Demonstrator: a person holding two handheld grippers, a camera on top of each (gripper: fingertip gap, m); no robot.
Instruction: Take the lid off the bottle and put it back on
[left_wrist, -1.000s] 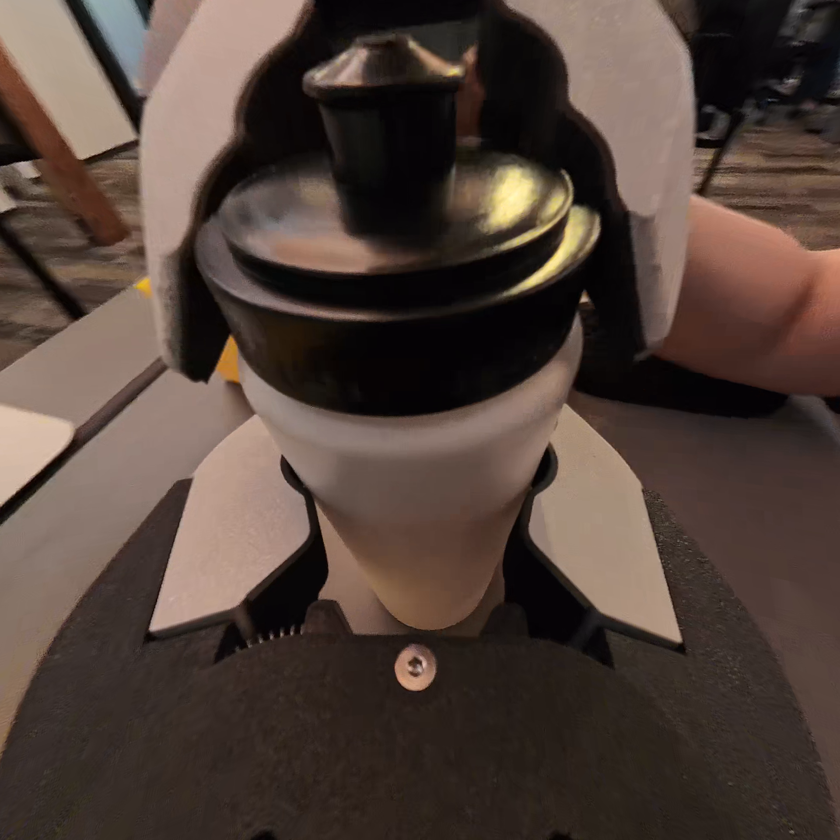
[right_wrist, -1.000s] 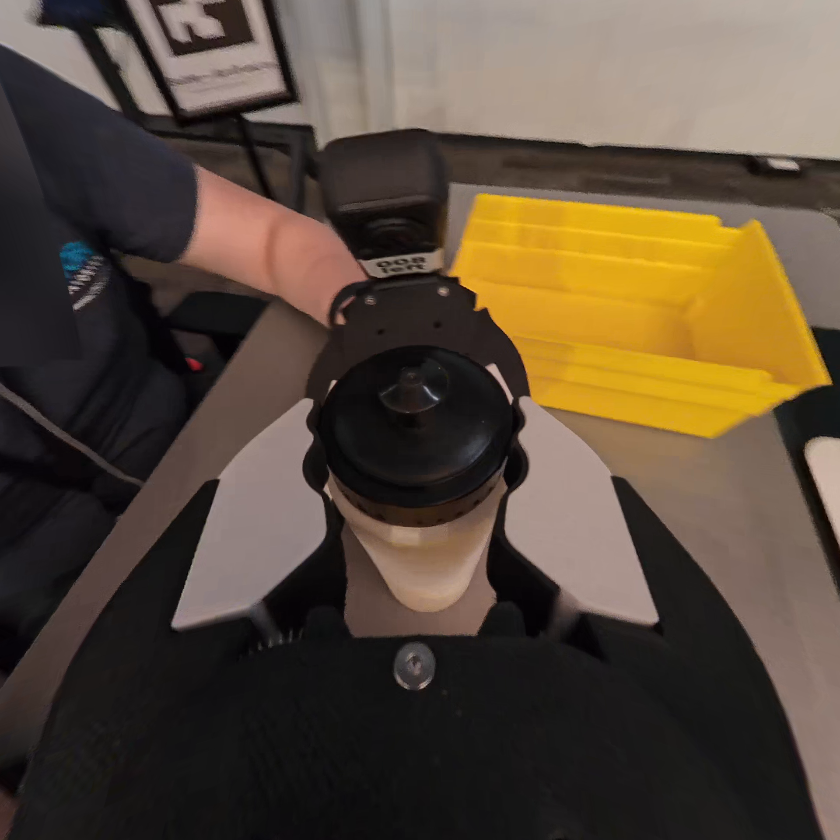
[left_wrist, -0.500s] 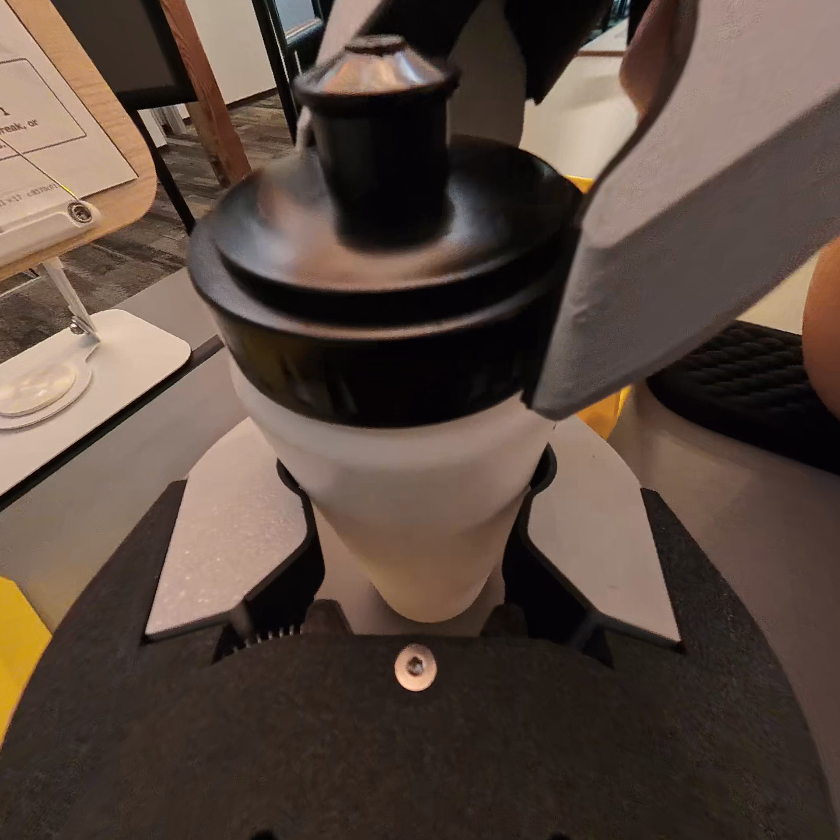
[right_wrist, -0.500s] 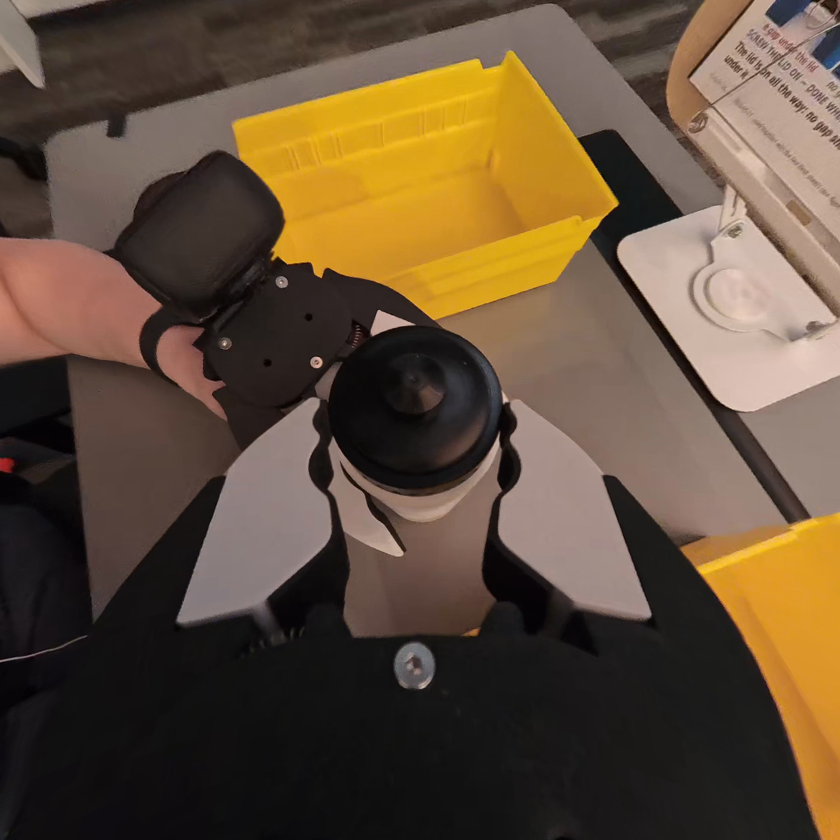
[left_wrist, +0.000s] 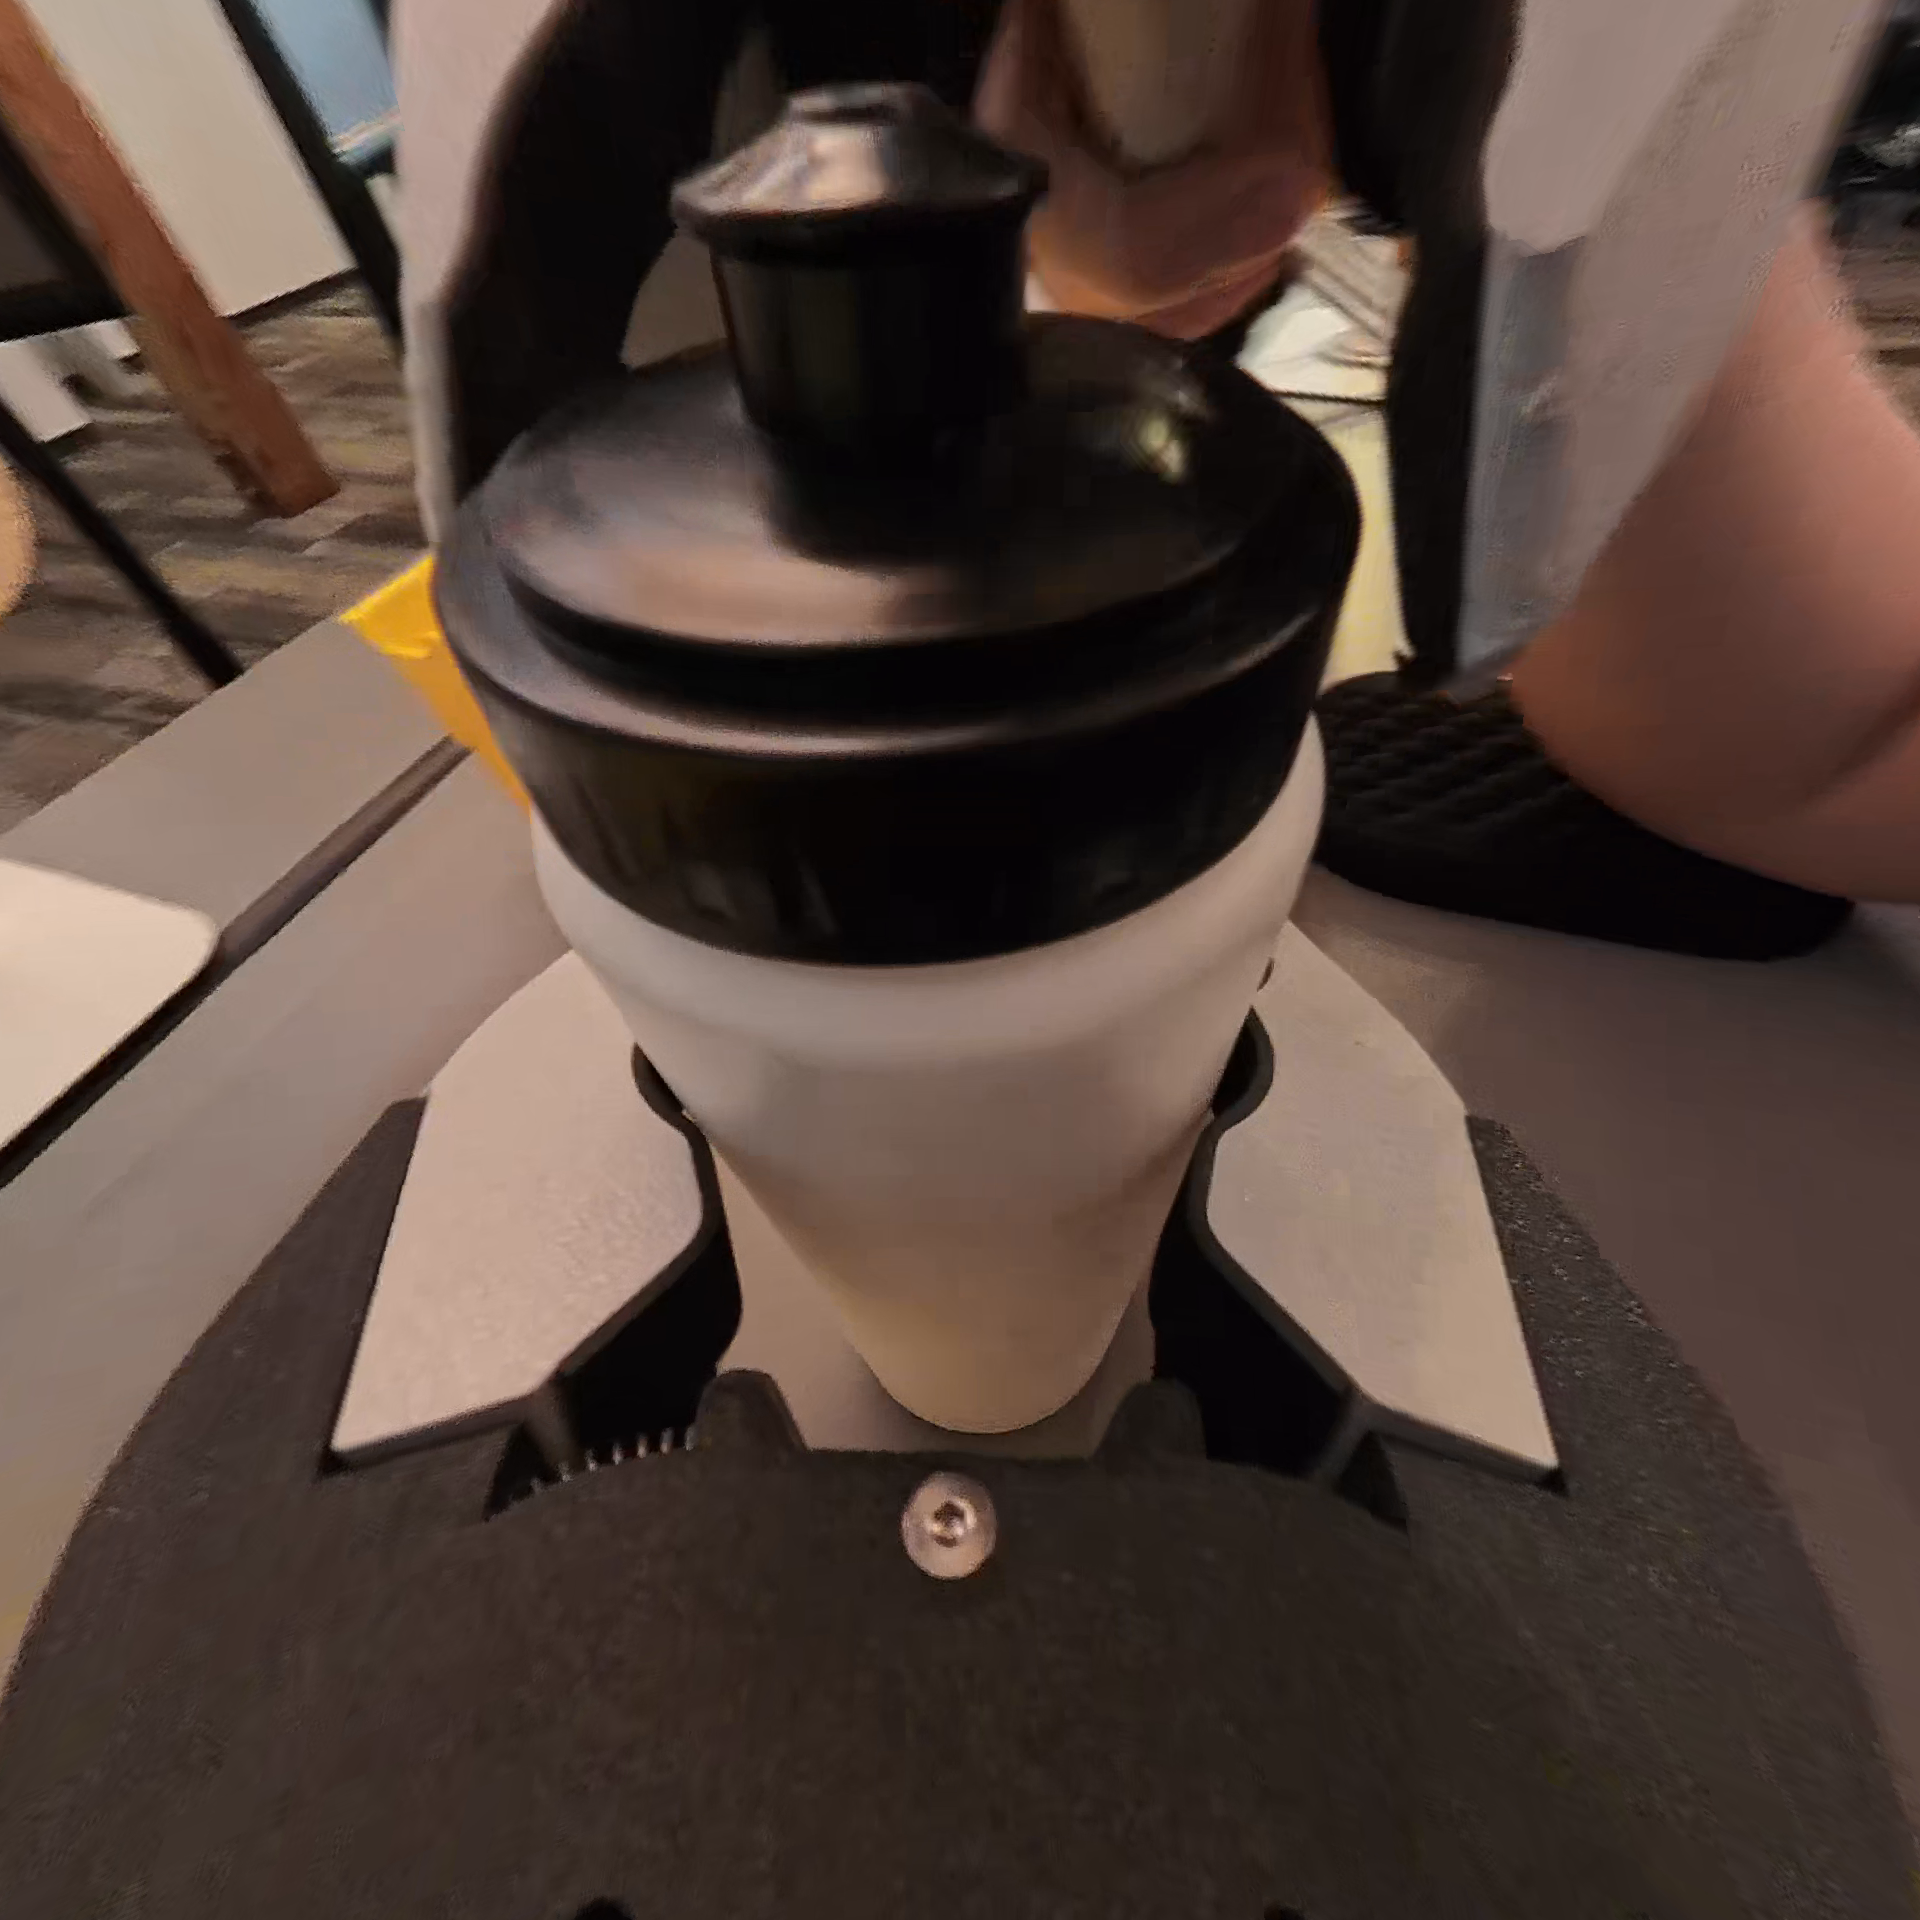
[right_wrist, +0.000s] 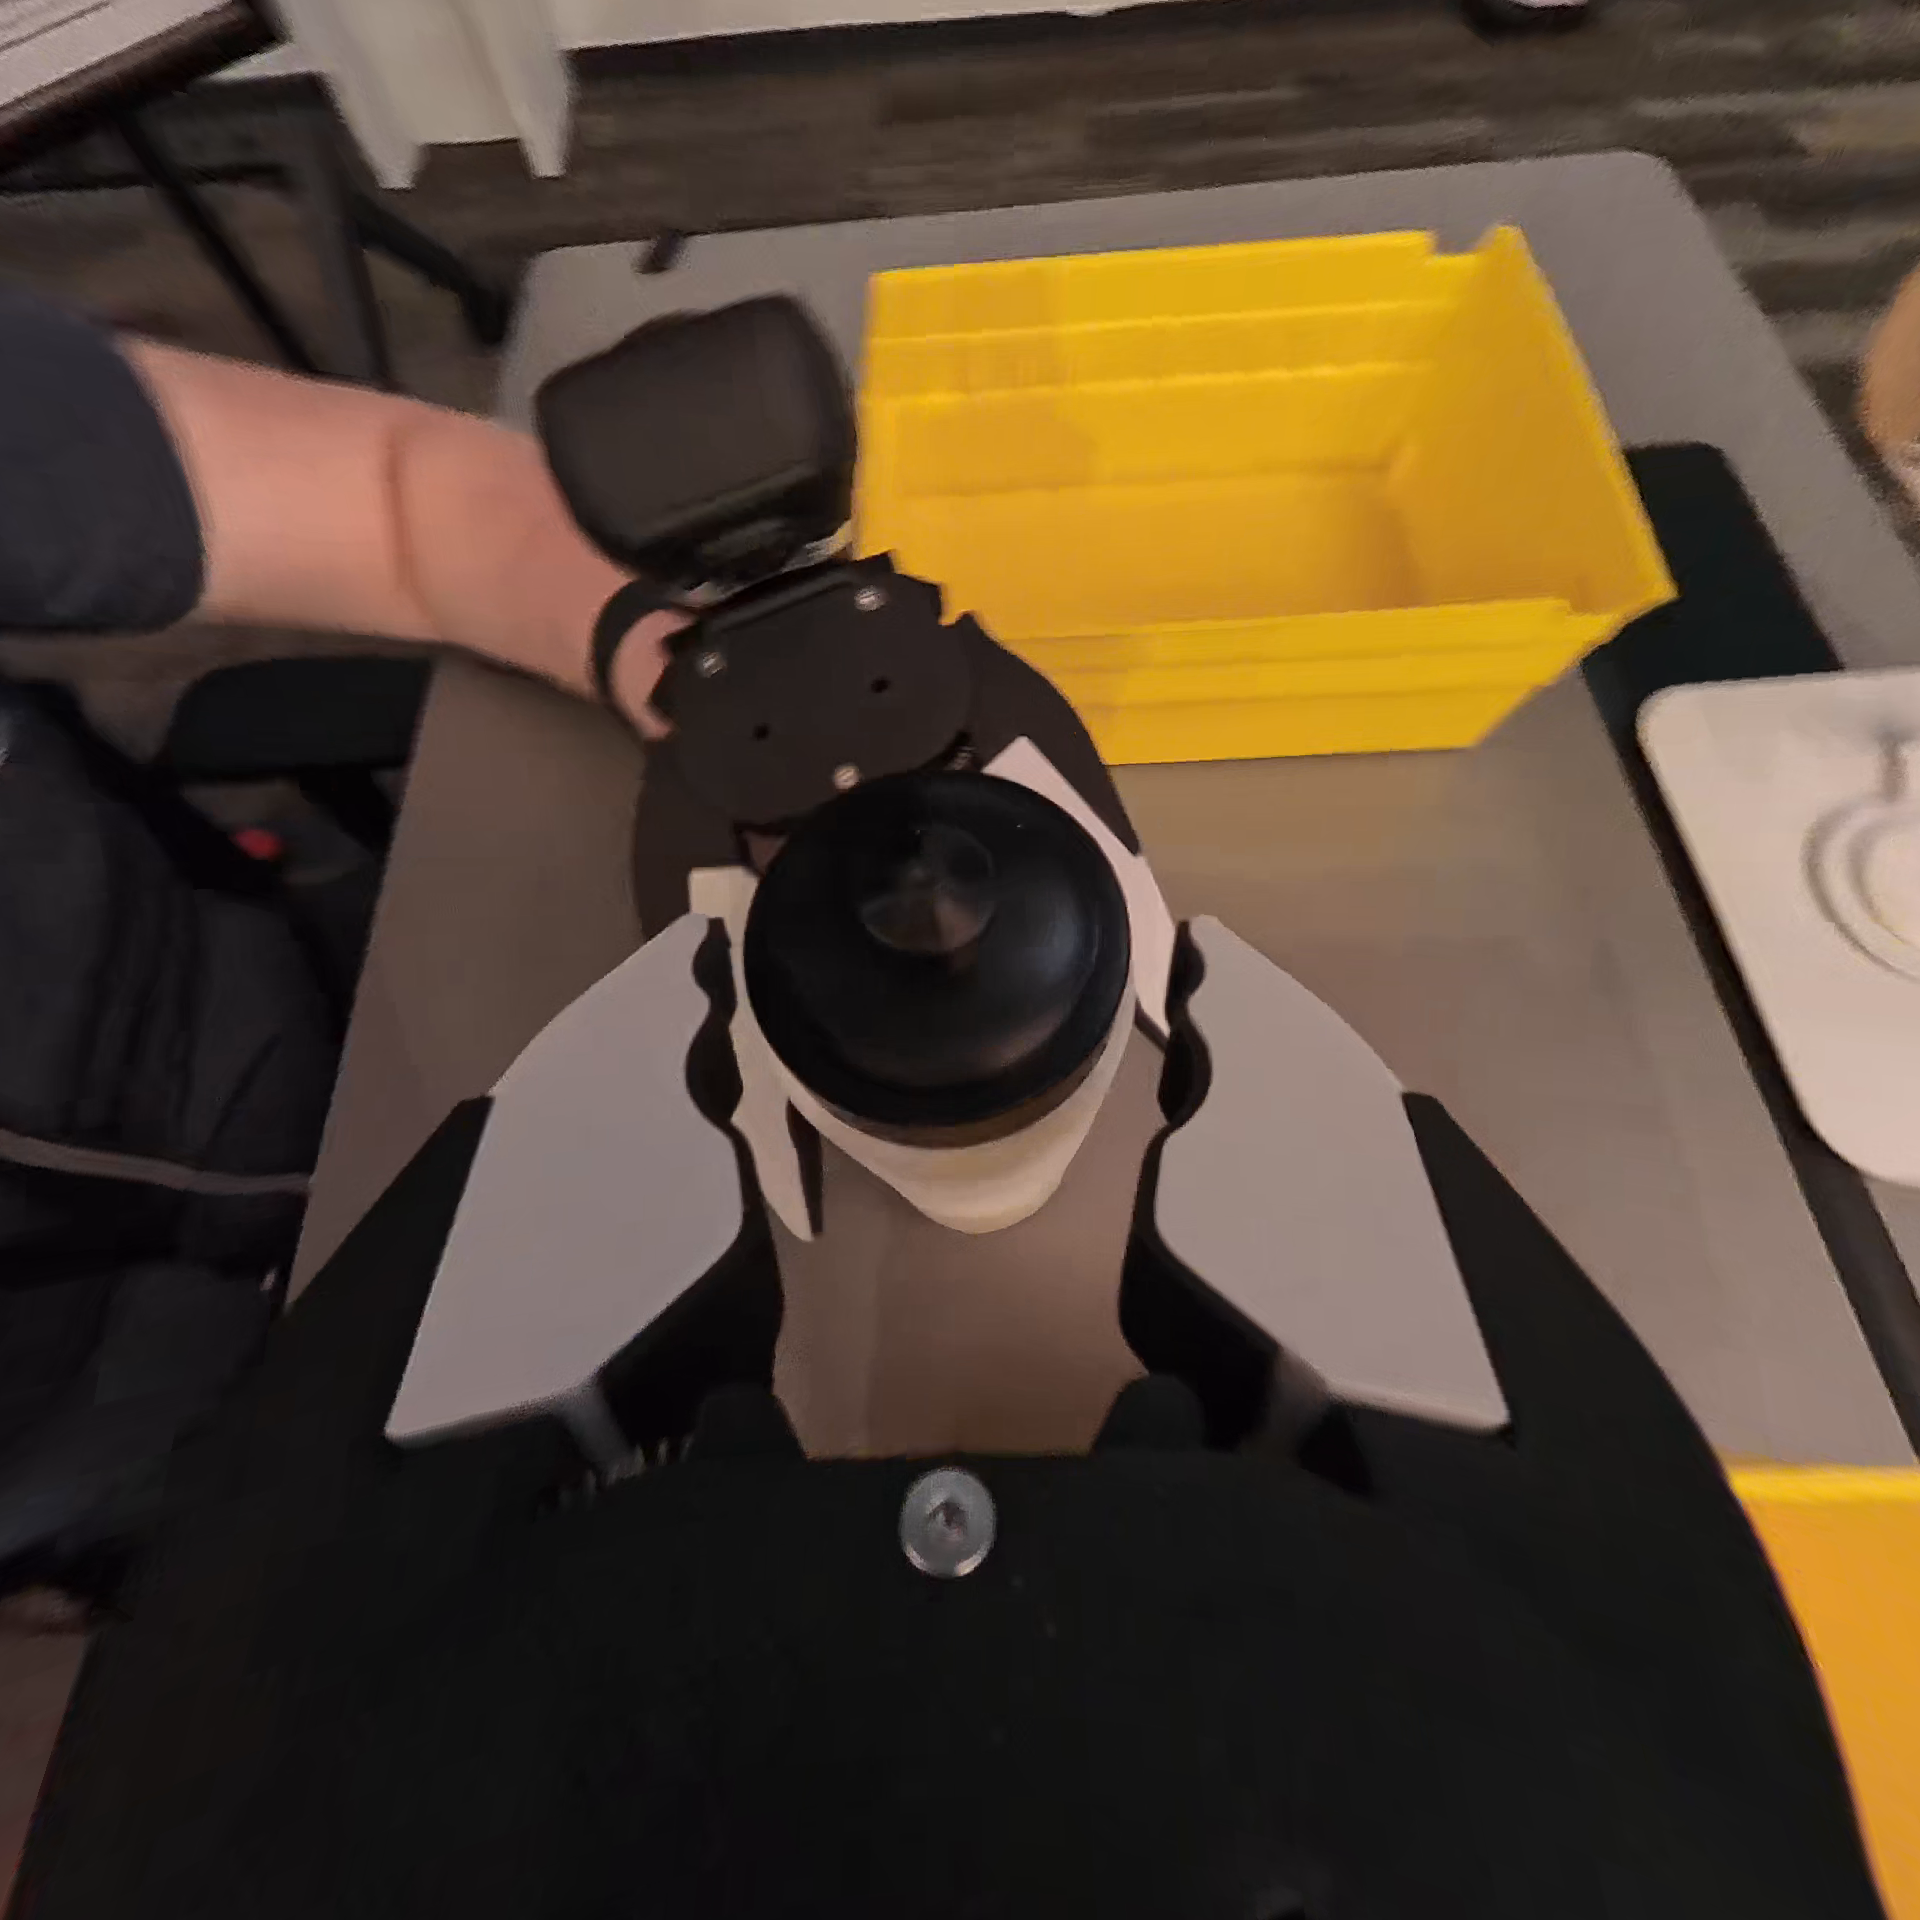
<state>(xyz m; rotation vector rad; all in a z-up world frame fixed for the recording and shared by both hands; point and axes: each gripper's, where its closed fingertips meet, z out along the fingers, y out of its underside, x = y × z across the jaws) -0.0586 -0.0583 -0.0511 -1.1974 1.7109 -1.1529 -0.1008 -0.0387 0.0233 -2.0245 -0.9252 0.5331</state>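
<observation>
A white bottle (left_wrist: 935, 1122) with a black spouted lid (left_wrist: 894, 665) on it stands upright on the grey table (right_wrist: 1351, 883). My left gripper (left_wrist: 951, 1081) is shut on the bottle's body below the lid. Its black body shows in the right wrist view (right_wrist: 810, 707). My right gripper (right_wrist: 951, 997) looks down on the lid (right_wrist: 935, 966), open, with one finger on each side and a small gap at both. Its white fingers (left_wrist: 1621, 260) show blurred behind the lid in the left wrist view.
An open yellow bin (right_wrist: 1247, 499) stands just behind the bottle. A second yellow bin (right_wrist: 1849, 1662) is at the near right. A white stand base (right_wrist: 1787, 914) lies to the right. The person's arm (right_wrist: 364, 499) reaches in from the left. About 8 cm separates my left fingertips from my right.
The right gripper has opened off the lid and turned back the other way above it. The left gripper still holds the bottle in the same grip.
</observation>
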